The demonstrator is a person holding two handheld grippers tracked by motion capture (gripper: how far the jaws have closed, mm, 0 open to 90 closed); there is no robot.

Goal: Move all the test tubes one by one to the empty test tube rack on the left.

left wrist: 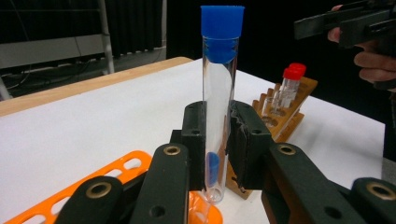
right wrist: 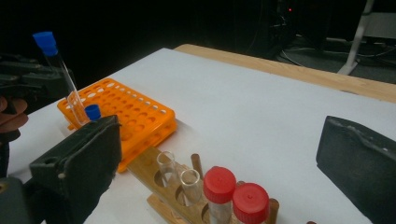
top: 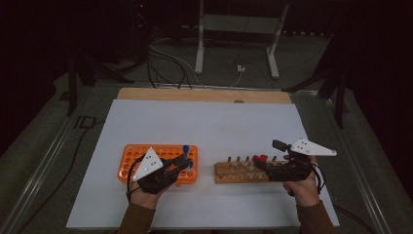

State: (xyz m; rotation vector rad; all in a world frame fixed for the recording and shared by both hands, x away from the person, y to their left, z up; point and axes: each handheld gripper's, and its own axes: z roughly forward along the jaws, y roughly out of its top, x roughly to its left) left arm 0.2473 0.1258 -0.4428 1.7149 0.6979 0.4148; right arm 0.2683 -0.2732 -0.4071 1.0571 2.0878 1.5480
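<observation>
White-covered table (top: 204, 126) with orange rack (top: 130, 157) and wooden rack (top: 221, 170)

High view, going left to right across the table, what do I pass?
Orange rack → left gripper holding the blue-capped tube → wooden rack → red caps → right gripper.

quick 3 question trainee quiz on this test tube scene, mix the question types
1. True or false: the left claw is shut on the blue-capped tube.
2. What colour are the caps of the tubes in the wooden rack? A) red B) green C) yellow
3. Fill in: the right claw is ____, with nothing between its jaws.

Key
1. True
2. A: the red-capped tubes
3. open
</observation>
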